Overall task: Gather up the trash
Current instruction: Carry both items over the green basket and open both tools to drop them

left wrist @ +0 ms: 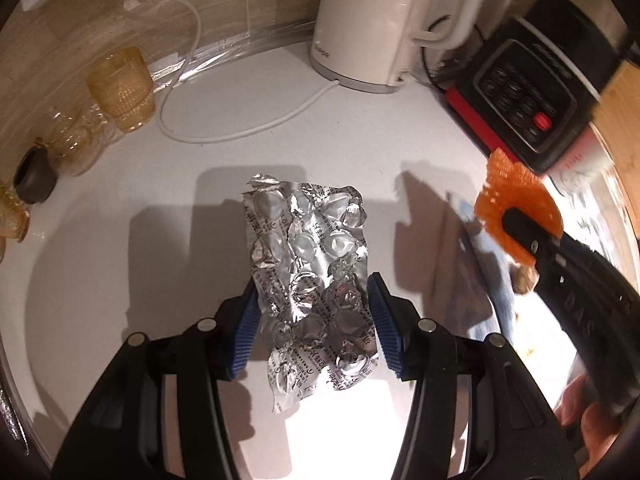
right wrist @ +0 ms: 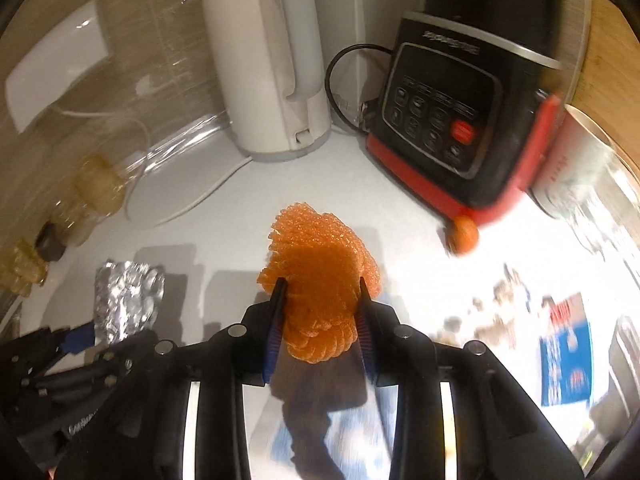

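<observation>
A crumpled silver foil blister pack (left wrist: 312, 264) sits between my left gripper's (left wrist: 312, 284) blue pads (left wrist: 244, 328), which are shut on its edges above the white counter (left wrist: 120, 264). It also shows in the right wrist view (right wrist: 128, 296). My right gripper (right wrist: 320, 284) is shut on an orange foam net (right wrist: 320, 276) and holds it above the counter. In the left wrist view the right gripper (left wrist: 520, 224) and the net (left wrist: 512, 196) show at the right.
A white kettle (left wrist: 360, 24) with its cord (left wrist: 240, 132) stands at the back. A black and red appliance (right wrist: 452, 120) is at the back right. Amber glasses (left wrist: 120, 88) stand at the left. A small orange ball (right wrist: 464, 234) lies by the appliance. A blue printed sheet (right wrist: 564, 356) lies at the right.
</observation>
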The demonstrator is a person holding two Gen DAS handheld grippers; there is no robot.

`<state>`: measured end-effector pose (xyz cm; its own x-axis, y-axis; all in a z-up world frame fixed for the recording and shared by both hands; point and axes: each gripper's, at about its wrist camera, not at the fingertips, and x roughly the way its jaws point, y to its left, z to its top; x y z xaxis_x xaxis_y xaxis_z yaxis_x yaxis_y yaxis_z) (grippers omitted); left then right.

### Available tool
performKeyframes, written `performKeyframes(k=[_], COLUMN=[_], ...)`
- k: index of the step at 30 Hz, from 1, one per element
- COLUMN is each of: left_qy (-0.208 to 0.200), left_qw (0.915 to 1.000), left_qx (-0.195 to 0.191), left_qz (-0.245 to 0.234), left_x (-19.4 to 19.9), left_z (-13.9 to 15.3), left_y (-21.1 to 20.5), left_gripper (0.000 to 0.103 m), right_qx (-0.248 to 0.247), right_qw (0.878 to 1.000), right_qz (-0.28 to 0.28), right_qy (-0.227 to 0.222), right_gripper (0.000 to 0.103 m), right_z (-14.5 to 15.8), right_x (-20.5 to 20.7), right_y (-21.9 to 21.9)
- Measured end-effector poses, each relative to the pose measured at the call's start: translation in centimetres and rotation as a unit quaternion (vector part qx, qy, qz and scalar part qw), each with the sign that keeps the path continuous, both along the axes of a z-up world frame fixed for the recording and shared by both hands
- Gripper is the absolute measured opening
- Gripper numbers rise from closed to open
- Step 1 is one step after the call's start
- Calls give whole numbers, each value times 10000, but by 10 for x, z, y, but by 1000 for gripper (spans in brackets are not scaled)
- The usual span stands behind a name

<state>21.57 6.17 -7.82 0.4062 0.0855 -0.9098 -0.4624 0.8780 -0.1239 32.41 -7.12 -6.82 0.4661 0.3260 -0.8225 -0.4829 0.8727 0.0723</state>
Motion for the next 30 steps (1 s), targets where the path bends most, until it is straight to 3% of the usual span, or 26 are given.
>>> performKeyframes(k=[13, 19, 30], left_qy=[-54, -29, 215], left_qw=[9973, 9917, 9784], left_qx=[95, 207, 205], left_qz=[-723, -1270, -2045], left_x=[-103, -162, -272], left_z=[18, 24, 8], left_y=[-75, -128, -217], left_gripper=[51, 51, 51], right_qx=[235, -56, -8], right_qw=[9982, 9981, 9959], right_qz=[-494, -543, -651], right_qy=[254, 297, 621], right_gripper=[35, 35, 36], right_z=[10, 6, -6], right_x=[-159, -242, -364], right_y=[-104, -151, -223])
